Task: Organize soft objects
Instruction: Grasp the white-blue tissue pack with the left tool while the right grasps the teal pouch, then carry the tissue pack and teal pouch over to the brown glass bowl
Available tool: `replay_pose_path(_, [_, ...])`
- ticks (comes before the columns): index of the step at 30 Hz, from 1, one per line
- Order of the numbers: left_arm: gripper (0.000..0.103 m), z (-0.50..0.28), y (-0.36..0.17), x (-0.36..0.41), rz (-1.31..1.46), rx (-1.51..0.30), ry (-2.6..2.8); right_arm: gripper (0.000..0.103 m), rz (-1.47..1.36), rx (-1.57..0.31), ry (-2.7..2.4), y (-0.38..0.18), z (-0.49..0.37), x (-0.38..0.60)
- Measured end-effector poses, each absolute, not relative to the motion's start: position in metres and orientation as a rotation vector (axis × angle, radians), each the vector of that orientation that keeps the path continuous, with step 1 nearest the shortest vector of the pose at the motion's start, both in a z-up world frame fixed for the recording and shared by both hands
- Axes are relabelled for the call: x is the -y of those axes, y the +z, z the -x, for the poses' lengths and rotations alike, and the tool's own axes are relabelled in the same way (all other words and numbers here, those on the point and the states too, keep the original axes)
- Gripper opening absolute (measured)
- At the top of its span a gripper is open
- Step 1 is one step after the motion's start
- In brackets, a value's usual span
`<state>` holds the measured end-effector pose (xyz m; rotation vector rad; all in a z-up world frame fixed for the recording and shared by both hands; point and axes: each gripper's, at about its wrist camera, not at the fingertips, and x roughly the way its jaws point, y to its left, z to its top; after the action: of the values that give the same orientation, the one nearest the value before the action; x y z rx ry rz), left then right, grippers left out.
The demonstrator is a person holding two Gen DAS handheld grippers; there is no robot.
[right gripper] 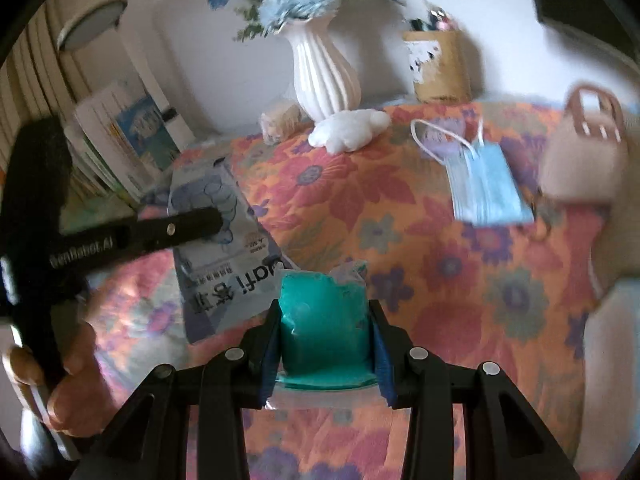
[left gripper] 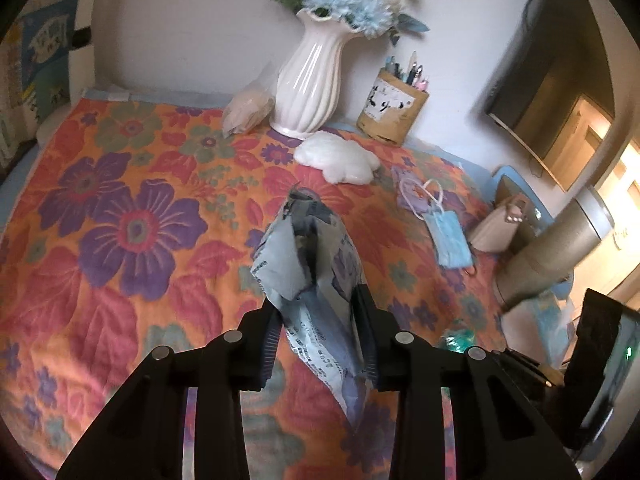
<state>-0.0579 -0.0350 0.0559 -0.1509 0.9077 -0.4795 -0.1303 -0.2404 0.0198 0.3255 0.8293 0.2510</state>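
Observation:
My left gripper (left gripper: 318, 320) is shut on a blue-grey printed soft packet (left gripper: 312, 264) and holds it above the floral cloth. The same packet (right gripper: 224, 240) shows in the right wrist view, with the left gripper (right gripper: 218, 216) across it. My right gripper (right gripper: 324, 320) is shut on a teal soft item in a clear bag (right gripper: 324, 320). A white cloud-shaped plush (left gripper: 338, 156) (right gripper: 348, 130) lies by the vase. Blue face masks (left gripper: 450, 240) (right gripper: 486, 184) and a purple mask (left gripper: 416, 192) (right gripper: 440, 136) lie to the right.
A floral cloth (left gripper: 132, 216) covers the table. A white vase with blue flowers (left gripper: 310, 80) (right gripper: 324, 76), a pen holder (left gripper: 394, 112) (right gripper: 440, 66) and a bagged beige item (left gripper: 248, 110) stand at the back. A beige handbag (right gripper: 584, 148) stands right. Books (right gripper: 120, 140) lean at left.

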Motion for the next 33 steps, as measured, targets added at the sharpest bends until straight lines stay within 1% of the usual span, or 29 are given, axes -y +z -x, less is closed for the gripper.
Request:
replay_pose_path(4, [0.032,0.072,0.068,0.04,0.15,-0.881,-0.518,0.039,-0.366,-0.795,0.229,0.03,0.154,0.254])
replay_pose_path(6, [0.03,0.079,0.075,0.047,0.153,-0.873,-0.553,0.039,-0.367,-0.769,0.214,0.04,0.165,0.258])
replay_pose_path(14, [0.028,0.118,0.105,0.091,0.142,-0.836,-0.731,0.039,-0.37,-0.637,0.13,0.088,0.211,0.293])
replay_pose_path(22, [0.028,0.166,0.141,0.162,0.048,-0.769,-0.919,0.039,-0.401,-0.54,-0.028,0.123,0.263,0.353])
replay_pose_path(33, [0.028,0.2,0.176,0.287,-0.07,-0.724,-1.116,0.039,-0.568,-0.44,-0.239,0.132,0.321,0.47])
